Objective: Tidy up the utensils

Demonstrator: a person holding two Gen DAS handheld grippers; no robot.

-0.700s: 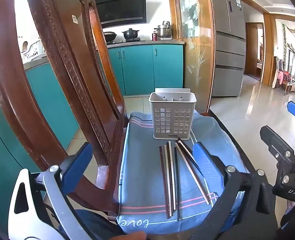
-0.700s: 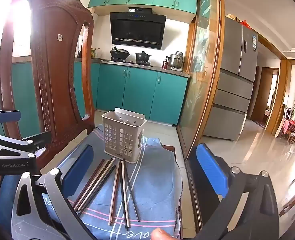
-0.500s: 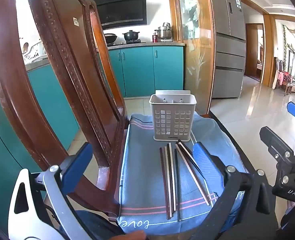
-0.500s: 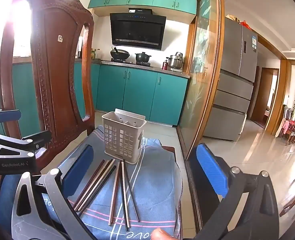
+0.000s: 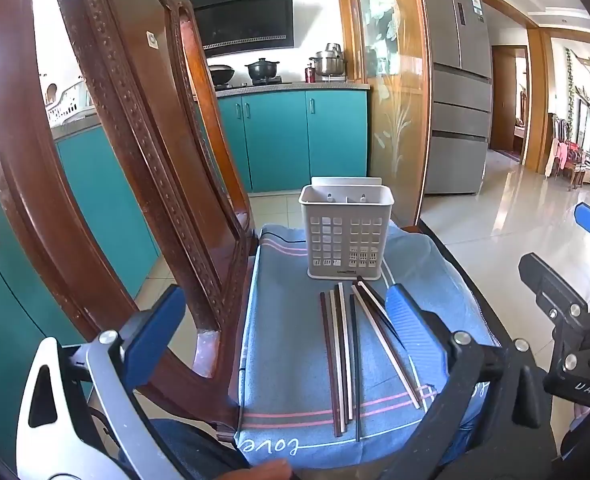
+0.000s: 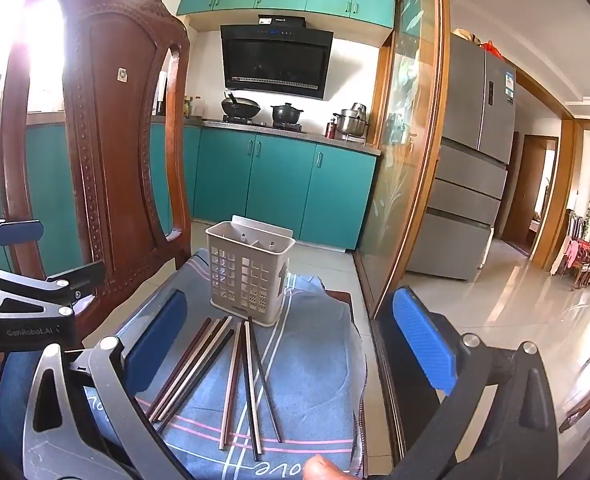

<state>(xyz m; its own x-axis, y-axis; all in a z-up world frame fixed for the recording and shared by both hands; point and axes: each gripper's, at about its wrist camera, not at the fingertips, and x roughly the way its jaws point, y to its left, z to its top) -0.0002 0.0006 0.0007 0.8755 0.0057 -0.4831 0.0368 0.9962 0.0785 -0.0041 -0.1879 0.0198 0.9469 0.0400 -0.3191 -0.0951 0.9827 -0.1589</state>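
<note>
Several chopsticks (image 5: pixel 345 354) (image 6: pixel 231 372), dark brown and cream, lie side by side on a blue cloth (image 5: pixel 287 360) (image 6: pixel 315 376). Behind them an empty beige perforated holder (image 5: pixel 347 236) (image 6: pixel 249 270) stands upright on the cloth. My left gripper (image 5: pixel 283 328) hovers open near the cloth's front edge, nothing between its blue pads (image 5: pixel 409 320). My right gripper (image 6: pixel 291 336) is open too, above the cloth's right half, holding nothing. The other hand's gripper body shows at each view's edge.
A carved wooden chair back (image 5: pixel 107 160) (image 6: pixel 107 140) rises close on the left of the cloth. A glass sliding door with a wooden frame (image 6: pixel 411 160) stands to the right. Teal cabinets (image 5: pixel 303 140) and a fridge (image 5: pixel 459 92) sit behind, tiled floor (image 5: pixel 495 220) between.
</note>
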